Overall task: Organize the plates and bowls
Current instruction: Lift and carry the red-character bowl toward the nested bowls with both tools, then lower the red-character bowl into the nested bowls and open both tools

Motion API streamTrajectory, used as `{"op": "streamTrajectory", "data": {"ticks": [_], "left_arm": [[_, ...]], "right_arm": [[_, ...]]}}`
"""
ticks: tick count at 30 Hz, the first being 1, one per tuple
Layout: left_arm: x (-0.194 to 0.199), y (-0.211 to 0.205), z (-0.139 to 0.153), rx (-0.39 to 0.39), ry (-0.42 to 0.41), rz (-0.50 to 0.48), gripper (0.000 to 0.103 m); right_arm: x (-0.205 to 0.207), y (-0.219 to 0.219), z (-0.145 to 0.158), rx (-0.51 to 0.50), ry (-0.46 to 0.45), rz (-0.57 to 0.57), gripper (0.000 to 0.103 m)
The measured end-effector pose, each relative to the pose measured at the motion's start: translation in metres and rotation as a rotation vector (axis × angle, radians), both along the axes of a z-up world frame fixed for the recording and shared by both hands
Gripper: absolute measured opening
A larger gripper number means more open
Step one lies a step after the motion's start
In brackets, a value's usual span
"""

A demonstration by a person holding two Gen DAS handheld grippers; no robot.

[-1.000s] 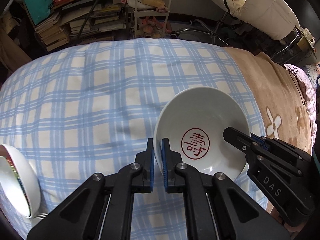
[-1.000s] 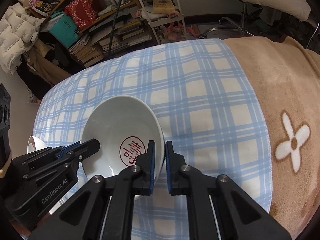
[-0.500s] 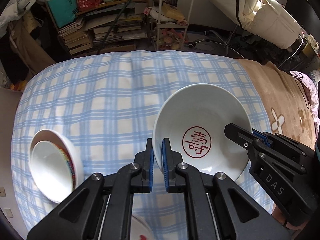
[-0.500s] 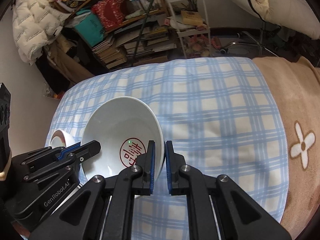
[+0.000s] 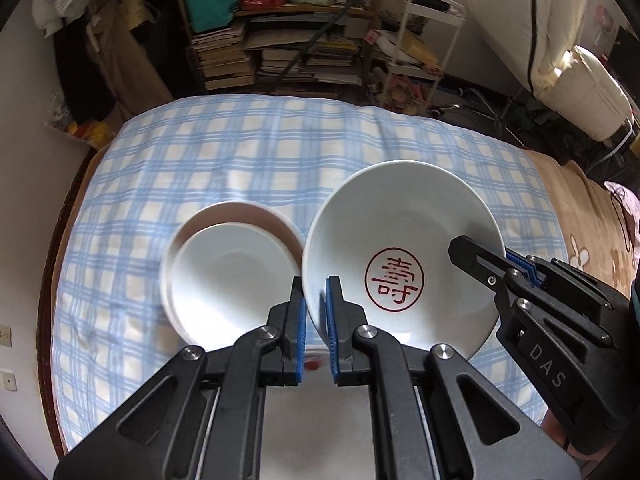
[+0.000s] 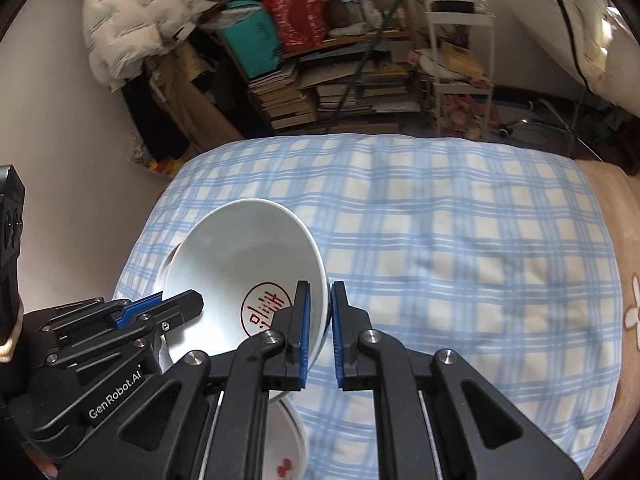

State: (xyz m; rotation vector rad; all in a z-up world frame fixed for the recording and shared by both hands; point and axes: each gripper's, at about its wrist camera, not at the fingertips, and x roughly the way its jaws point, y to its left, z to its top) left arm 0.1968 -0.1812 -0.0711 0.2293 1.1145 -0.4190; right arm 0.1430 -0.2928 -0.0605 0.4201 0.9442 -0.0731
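Note:
A large white bowl [image 5: 400,240] [image 6: 244,264] with a red round character mark hangs in the air above the bed. My left gripper [image 5: 316,292] is shut on its left rim, and my right gripper [image 6: 319,300] [image 5: 480,254] is shut on the opposite rim. To the left of it and below, nested white bowls [image 5: 232,272] sit on the blue checked blanket [image 5: 240,152]; only their edge [image 6: 170,260] shows in the right wrist view. A white dish with a red print [image 6: 288,452] lies under my grippers near the bed's front.
A tan blanket with white flowers [image 5: 592,232] covers the bed's right part. Beyond the bed stand stacked books on shelves [image 5: 280,56], a white wire rack [image 5: 416,48] and a white padded jacket [image 6: 132,12]. A white wall [image 5: 24,160] runs along the bed's left edge.
Both grippers have carried the large bowl up and to the left across the bed. The nested bowls have come from the left edge of view to beside it.

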Motion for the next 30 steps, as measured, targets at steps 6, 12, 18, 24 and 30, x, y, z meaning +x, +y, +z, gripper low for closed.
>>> {"op": "streamTrajectory", "data": {"ticks": [6,12,18,24,30], "left_arm": [[0.013,0.058,-0.003,-0.043,0.012,0.085,0.009],[0.025,0.089,-0.018,-0.078,0.030,0.129,0.009],[0.036,0.104,-0.038,-0.102,0.066,0.139,0.009],[0.044,0.106,-0.052,-0.058,0.047,0.141,0.009],[0.051,0.106,-0.062,-0.065,0.061,0.150,0.009]], "right_arm": [[0.019,0.055,-0.001,-0.030,-0.023,0.086,0.011],[0.034,0.088,-0.014,-0.060,-0.003,0.134,0.012],[0.043,0.104,-0.028,-0.103,0.018,0.153,0.012],[0.053,0.114,-0.038,-0.138,-0.004,0.159,0.012],[0.059,0.110,-0.050,-0.090,0.001,0.134,0.012]]}}
